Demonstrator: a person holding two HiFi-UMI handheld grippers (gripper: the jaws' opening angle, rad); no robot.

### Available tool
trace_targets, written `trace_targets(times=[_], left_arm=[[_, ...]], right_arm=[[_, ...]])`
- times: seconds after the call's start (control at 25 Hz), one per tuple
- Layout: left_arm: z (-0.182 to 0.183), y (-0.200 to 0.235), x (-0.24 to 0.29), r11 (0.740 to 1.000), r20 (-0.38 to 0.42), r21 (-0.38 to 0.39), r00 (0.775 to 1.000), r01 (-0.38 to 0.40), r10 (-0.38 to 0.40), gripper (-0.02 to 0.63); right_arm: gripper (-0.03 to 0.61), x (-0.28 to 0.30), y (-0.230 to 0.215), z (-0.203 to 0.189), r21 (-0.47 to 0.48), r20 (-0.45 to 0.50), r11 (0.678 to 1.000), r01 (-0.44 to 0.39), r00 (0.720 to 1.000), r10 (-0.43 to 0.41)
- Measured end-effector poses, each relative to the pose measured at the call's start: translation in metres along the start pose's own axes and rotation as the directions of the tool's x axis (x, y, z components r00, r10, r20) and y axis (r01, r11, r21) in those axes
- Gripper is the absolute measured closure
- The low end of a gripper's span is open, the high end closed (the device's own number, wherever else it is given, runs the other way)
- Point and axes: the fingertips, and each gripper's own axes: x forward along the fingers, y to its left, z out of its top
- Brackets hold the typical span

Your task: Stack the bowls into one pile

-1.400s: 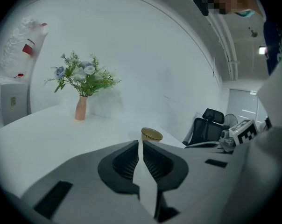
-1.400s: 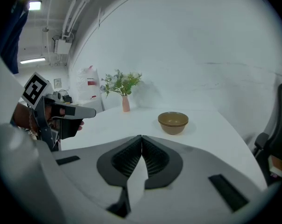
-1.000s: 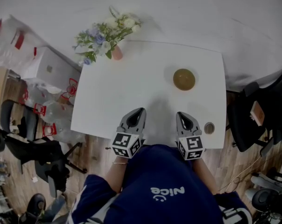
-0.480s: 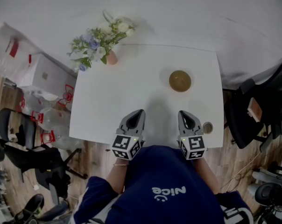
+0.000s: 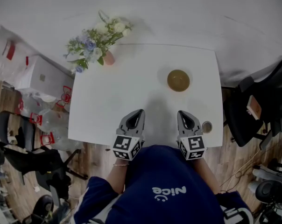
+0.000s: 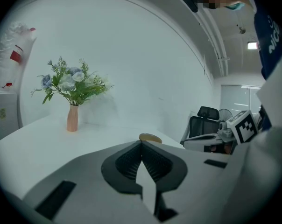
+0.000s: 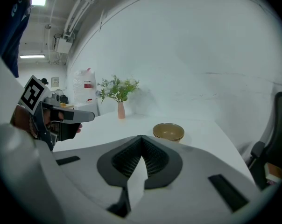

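Hovering over the near edge of the bench, the left tool and the right tool point forward side by side. Each has its jaws pressed together with nothing between them. Compared with a second ago, neither tool has moved; only the head camera's framing has drifted a little. Just right of the right tool, a small round thing lies at the bench's front right corner; what it is cannot be told. Farther back on the right half, well apart from both tools, the bowls sit nested as one olive-brown pile, in the same spot on the bench as before. No loose bowl shows anywhere, so the stacking looks finished and the tools appear parked. At the far left corner stands a pink vase of flowers.
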Motion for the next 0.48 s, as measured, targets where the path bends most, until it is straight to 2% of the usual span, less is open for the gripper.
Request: trace_targets(times=[0.48], left_arm=[[0.0006,-0.0063,0.0068,1.0,-0.008,0.023,1.0,0.005,-0.005,0.597]], right_arm=[[0.557,0.0012,-0.0033,-0.0056,-0.006,-0.013,1.0,0.0,1.0,0.0]])
